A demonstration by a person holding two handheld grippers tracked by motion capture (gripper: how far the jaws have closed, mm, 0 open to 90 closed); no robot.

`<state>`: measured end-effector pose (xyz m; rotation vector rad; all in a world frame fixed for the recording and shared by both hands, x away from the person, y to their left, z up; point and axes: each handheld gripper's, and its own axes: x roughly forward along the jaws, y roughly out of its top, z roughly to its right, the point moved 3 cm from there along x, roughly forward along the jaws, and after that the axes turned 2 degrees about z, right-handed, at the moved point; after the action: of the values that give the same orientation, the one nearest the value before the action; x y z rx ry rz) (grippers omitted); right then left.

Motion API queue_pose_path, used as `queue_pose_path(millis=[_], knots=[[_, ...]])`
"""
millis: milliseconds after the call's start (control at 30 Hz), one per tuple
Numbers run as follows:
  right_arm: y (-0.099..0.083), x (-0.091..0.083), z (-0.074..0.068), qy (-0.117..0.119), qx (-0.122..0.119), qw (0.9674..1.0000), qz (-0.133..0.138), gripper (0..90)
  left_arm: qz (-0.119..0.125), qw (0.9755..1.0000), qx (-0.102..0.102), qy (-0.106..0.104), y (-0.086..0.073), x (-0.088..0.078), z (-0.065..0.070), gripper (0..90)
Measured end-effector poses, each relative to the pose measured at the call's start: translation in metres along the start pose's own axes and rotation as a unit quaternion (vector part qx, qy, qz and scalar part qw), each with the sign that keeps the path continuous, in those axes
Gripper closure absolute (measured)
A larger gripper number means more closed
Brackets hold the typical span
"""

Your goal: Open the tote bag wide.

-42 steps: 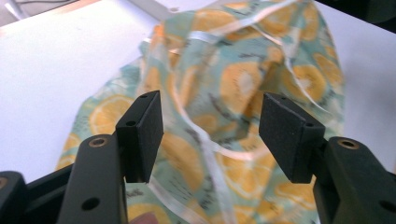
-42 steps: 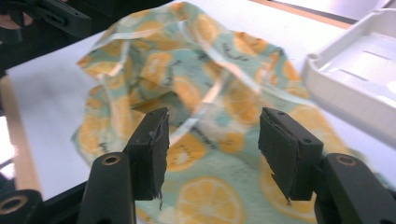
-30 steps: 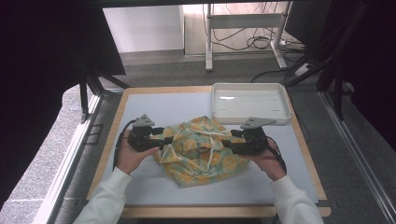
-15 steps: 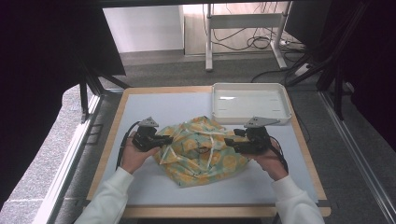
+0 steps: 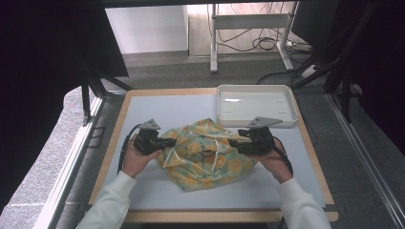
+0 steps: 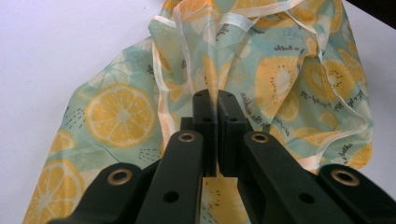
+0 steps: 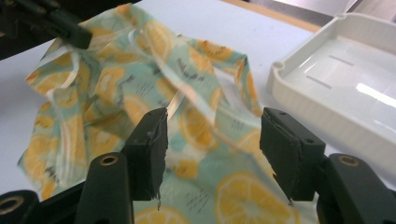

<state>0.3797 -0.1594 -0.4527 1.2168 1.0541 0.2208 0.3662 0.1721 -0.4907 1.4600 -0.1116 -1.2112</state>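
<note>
Lemon-print cloth (image 5: 205, 151) lies bunched mid-bench (image 5: 143, 186), between my claws. Left claw (image 6: 217, 100) has just clamped shut, pinching its left edge. Right claw (image 7: 212, 135) gapes, straddling the cloth's right edge ahead; nothing gripped there yet. White tray (image 5: 255, 102) just beyond.

one cloth (image 5: 205, 152), one tray (image 5: 255, 106), two grippers

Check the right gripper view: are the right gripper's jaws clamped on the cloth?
No, the right gripper has its jaws standing wide apart, with the cloth lying loose between them.
</note>
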Motion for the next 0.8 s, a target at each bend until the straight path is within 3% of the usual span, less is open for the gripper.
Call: queue_pose_path(millis=[233,467,567,633,800], knots=[[0.012,0.016,-0.003,0.008,-0.01,0.9999,-0.01,42.1,0.001,1.0,-0.002,-0.003,0.0,0.0,0.0,88.9],[0.006,0.039,-0.003,-0.007,-0.029,0.9981,-0.055,44.0,0.003,1.0,-0.002,-0.004,0.0,-0.001,-0.001,88.8],[0.001,0.045,-0.001,-0.01,-0.025,0.9974,-0.067,53.9,0.004,1.0,-0.003,-0.006,0.0,-0.001,-0.001,88.8],[0.0,0.045,0.001,-0.006,-0.022,0.9972,-0.071,68.1,0.006,1.0,-0.002,-0.008,0.0,-0.001,0.0,88.8],[0.006,0.034,0.002,0.019,-0.005,0.9994,-0.03,86.4,0.024,0.9997,0.004,-0.007,0.002,-0.007,0.003,88.7]])
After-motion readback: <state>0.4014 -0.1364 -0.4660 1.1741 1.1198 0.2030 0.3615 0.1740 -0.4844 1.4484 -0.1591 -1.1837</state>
